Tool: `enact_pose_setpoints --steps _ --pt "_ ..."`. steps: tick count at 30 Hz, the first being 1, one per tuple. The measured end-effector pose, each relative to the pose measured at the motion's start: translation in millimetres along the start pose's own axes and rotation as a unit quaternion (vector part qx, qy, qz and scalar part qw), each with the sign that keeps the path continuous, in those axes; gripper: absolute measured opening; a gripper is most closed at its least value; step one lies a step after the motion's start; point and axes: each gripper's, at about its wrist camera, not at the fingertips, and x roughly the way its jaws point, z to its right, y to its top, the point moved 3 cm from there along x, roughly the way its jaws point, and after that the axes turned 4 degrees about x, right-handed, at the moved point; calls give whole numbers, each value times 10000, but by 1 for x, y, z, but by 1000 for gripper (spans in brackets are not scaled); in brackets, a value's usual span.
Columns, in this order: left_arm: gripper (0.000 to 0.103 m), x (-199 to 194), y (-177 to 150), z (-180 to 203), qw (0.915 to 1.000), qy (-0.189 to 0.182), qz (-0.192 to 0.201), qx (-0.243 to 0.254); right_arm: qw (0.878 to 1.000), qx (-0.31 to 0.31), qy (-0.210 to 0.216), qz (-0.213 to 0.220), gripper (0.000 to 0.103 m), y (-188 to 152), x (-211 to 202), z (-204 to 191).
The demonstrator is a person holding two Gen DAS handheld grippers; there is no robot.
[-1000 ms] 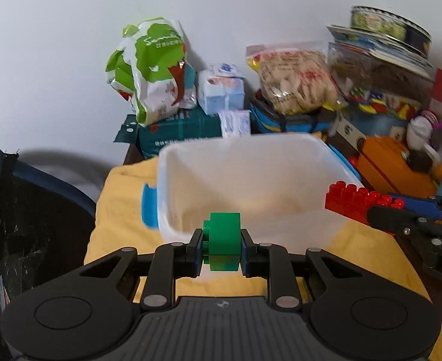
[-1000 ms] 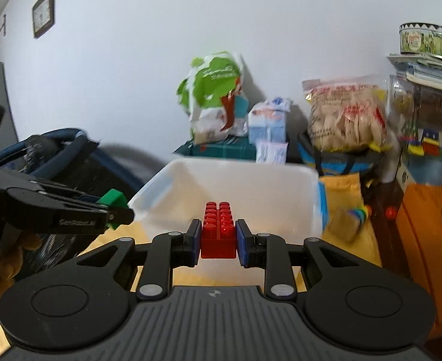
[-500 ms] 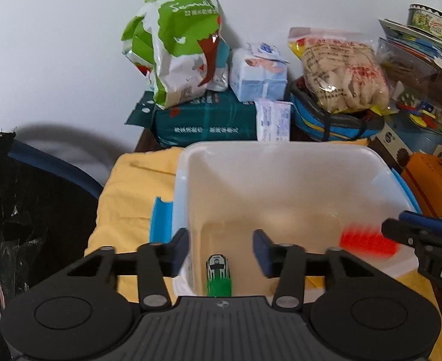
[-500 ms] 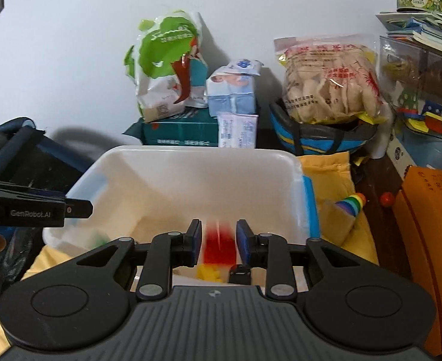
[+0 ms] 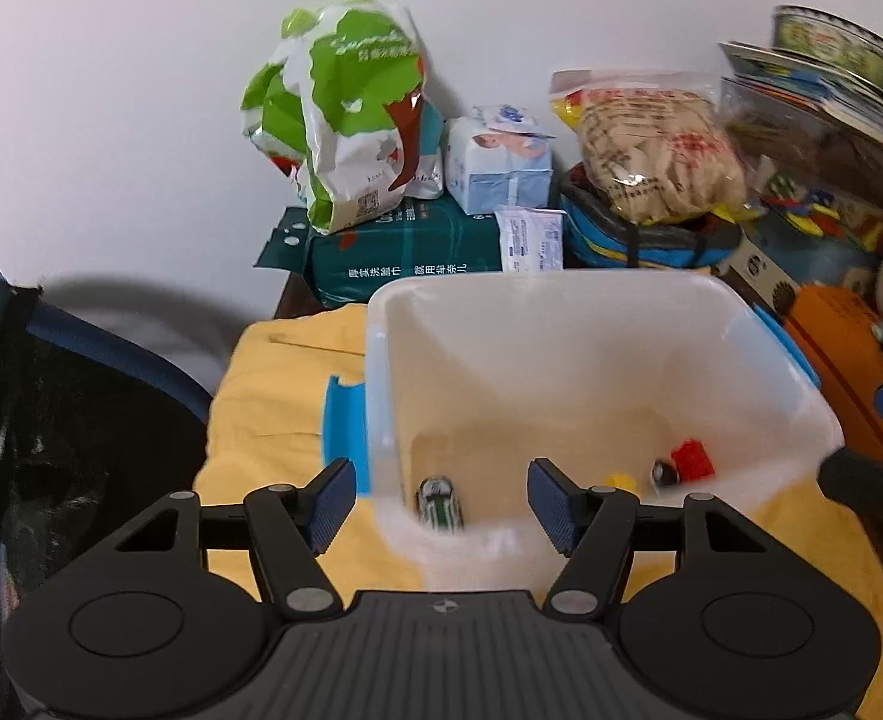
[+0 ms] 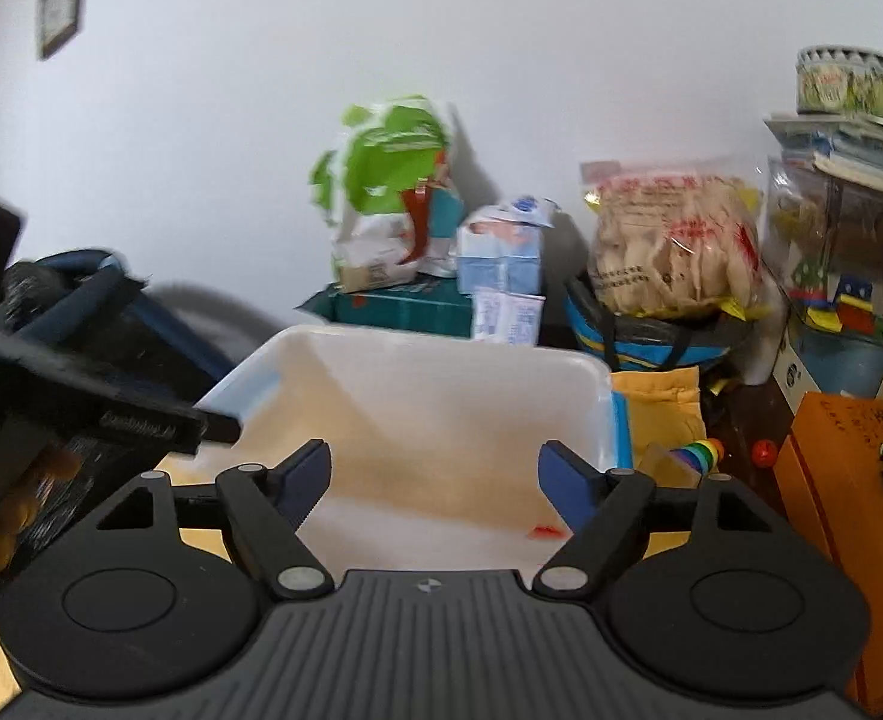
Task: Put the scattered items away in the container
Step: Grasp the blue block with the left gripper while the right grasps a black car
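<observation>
Red brick (image 5: pixel 692 459) lies on the floor of the white tub (image 5: pixel 621 294) w/ a yellow piece (image 5: pixel 620 480) and a green toy car (image 5: pixel 439 503), tub sitting on yellow cloth (image 5: pixel 273 384). My left gripper (image 5: pixel 441 501) and right gripper (image 6: pixel 435 483) hang over the near rim, jaws just opened wide, nothing between them. Behind tub: green snack bag (image 5: pixel 345 114), tissue pack (image 5: pixel 498 165), cracker bag (image 5: pixel 651 150); black mesh basket (image 5: pixel 39 420) at left.

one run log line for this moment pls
left tool: open, empty | right tool: open, empty | container: red brick, toy car inside
</observation>
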Motion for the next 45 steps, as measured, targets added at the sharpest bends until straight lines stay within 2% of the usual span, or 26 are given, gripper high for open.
enact_pose_setpoints --steps 3,6,9,14,21,23,25,27,36,45 --pt "67 -22 -24 4 10000 -61 23 17 10000 -13 78 -25 80 -19 -25 -10" --pt "67 -30 -55 10 9999 -51 -84 43 9994 47 -10 -352 80 -49 -31 -9" --pt "66 -18 -85 22 9989 -177 -442 43 9971 144 -132 -736 80 -78 -26 -3" --pt "61 5 -115 42 9963 -253 -786 251 9956 -35 -46 -933 77 -114 -27 -8" --pt "61 26 -122 48 9954 -360 -881 114 9950 -63 -33 -999 77 -136 -30 -11" --pt "56 30 -123 48 9953 -358 -892 123 9948 -18 -31 -1017 77 -140 -31 -10" --pt "41 34 -125 48 9951 -385 -907 112 9950 9 -30 -999 77 -144 -33 -11" --pt "36 34 -130 48 9947 -408 -934 157 9953 15 -31 -970 77 -144 -33 -12" --pt "36 26 -129 44 9967 -337 -697 228 9948 254 12 -988 78 -143 -19 -19" --pt "36 19 -134 31 9967 -345 -714 182 9945 169 127 -1029 83 -145 13 -35"
